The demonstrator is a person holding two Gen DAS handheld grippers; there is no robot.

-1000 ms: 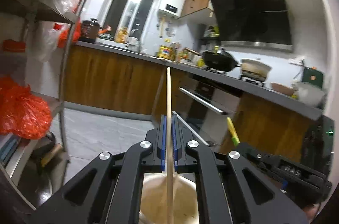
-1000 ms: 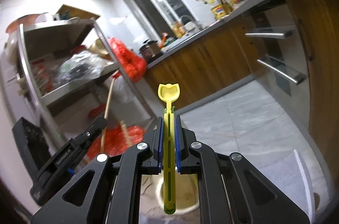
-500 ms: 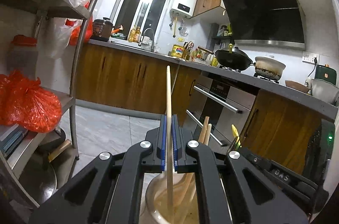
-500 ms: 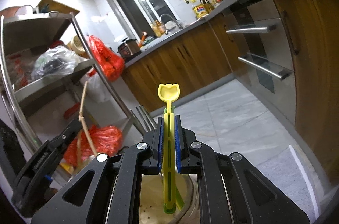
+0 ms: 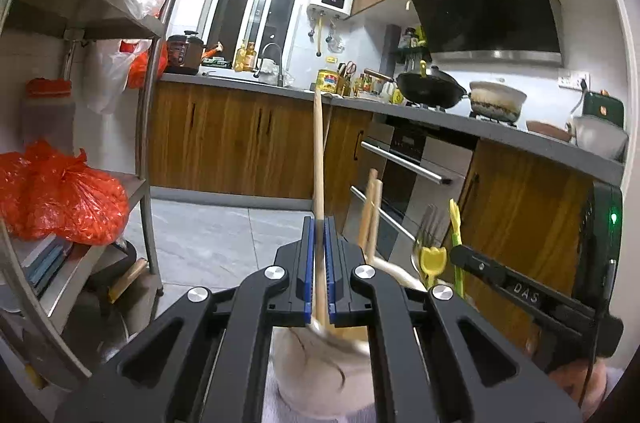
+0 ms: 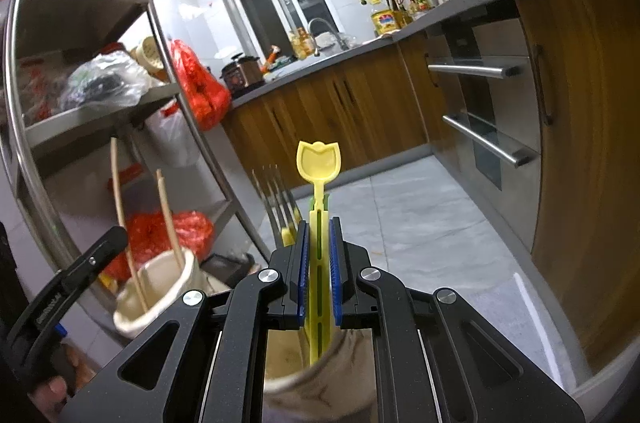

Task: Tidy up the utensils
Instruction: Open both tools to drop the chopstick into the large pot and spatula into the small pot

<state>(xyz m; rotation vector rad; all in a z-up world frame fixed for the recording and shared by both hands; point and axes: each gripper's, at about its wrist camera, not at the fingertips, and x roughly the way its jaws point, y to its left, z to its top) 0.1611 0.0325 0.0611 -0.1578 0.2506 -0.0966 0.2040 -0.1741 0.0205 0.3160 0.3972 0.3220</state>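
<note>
Kitchen with wood-fronted cabinets [image 5: 240, 143] behind. Left gripper [image 5: 319, 263], jaws nearly together, clamps a wooden chopstick [image 5: 318, 159] that points to 12 o'clock, its lower end in a pale cup [image 5: 320, 363]. Right gripper [image 6: 318, 263] pinches a yellow spoon [image 6: 318, 159], bowl at 12 o'clock, over a second cup [image 6: 332, 383]; metal fork [image 6: 276, 199] at 10 o'clock.

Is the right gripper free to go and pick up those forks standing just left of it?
Probably not yet. The right gripper is shut on the yellow spoon, which is not yet released into the cup. The forks stand close by, otherwise unobstructed.
</note>
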